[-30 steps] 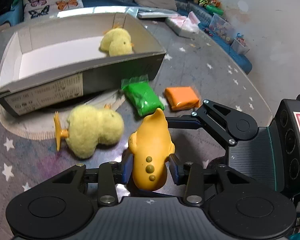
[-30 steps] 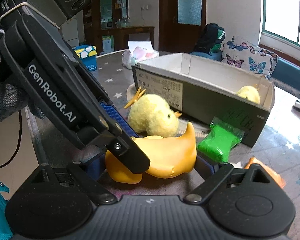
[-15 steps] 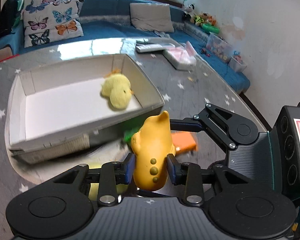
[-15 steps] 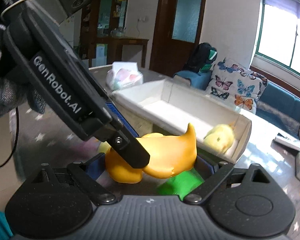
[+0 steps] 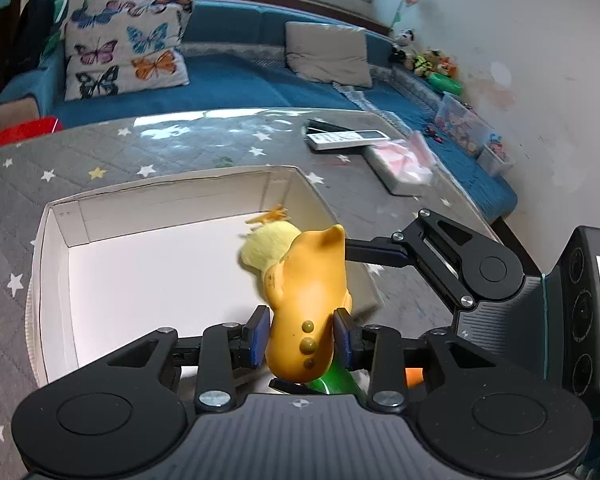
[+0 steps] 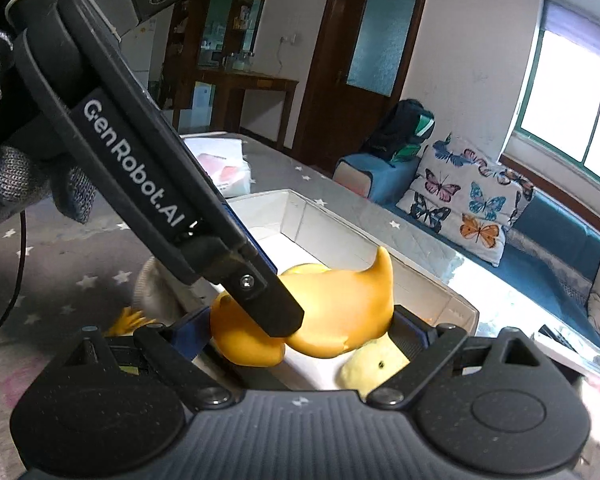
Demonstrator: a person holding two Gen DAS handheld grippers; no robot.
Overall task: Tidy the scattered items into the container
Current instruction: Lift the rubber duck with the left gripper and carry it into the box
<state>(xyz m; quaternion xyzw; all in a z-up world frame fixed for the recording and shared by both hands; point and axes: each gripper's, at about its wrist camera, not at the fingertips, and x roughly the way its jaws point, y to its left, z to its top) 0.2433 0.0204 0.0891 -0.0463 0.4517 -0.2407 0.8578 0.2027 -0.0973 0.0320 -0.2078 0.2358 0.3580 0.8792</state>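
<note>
An orange rubber duck (image 5: 306,280) hangs in the air over the near right corner of the white cardboard box (image 5: 56,280). My left gripper (image 5: 300,336) is shut on the duck's sides, its blue pads pressing in. My right gripper (image 6: 300,332) is shut on the same duck (image 6: 340,312) lengthwise, head at one pad and tail end at the other. A yellow plush chick (image 5: 268,248) lies inside the box, partly hidden behind the duck. Below the duck, a green packet (image 5: 336,380) and an orange packet (image 5: 412,376) peek out on the table.
Orange feet of a second plush chick (image 6: 128,320) show outside the box (image 6: 420,276). A remote control (image 5: 344,139) and a tissue pack (image 5: 400,164) lie beyond the box. A gloved hand (image 6: 4,184) holds the left gripper. A blue sofa runs behind the table.
Both grippers have lifted the duck off the table beside the box and carried it up over the box's near corner. The left jaws closed tighter on it early on.
</note>
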